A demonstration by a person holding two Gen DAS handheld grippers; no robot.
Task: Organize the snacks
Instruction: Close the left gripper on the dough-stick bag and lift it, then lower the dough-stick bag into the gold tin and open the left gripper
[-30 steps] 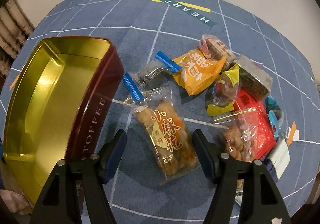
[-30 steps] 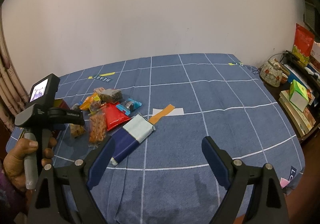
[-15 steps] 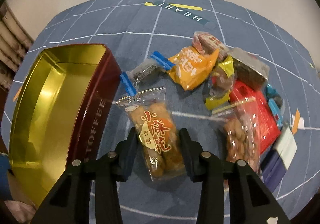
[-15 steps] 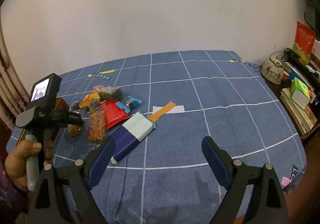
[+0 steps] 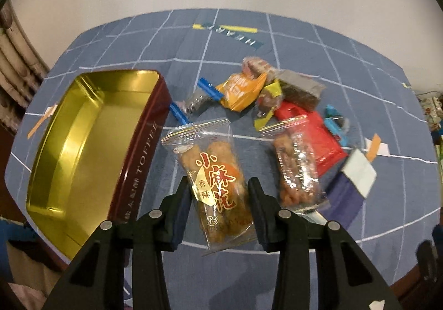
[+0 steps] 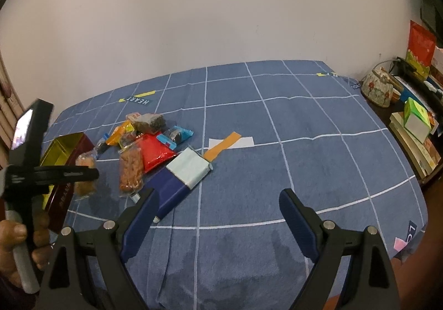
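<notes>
Blue checked cloth (image 5: pixel 235 41) with thin white lines covers the flat surface below a plain pale wall. From the left wrist, a rectangular tin (image 5: pixel 91 144) with a shiny gold inside and dark red sides lies open at the left. The left gripper (image 5: pixel 218 196) is clamped on a clear crinkly packet (image 5: pixel 216 182) of golden twists with red lettering, just right of the tin; a second ago its jaws stood wide around that packet, which lay flat. Another clear twist packet (image 5: pixel 296 168), a red pouch (image 5: pixel 324 141) and an orange pouch (image 5: pixel 241 91) lie jumbled at the right.

From the right wrist, the right gripper (image 6: pixel 218 216) hangs wide open over bare cloth, gripping nothing. At far left a hand (image 6: pixel 19 243) grips the left tool, the packet (image 6: pixel 85 174) off the cloth beside the tin (image 6: pixel 66 149). A blue-and-white flat pack (image 6: pixel 182 177) lies near the left finger.
</notes>
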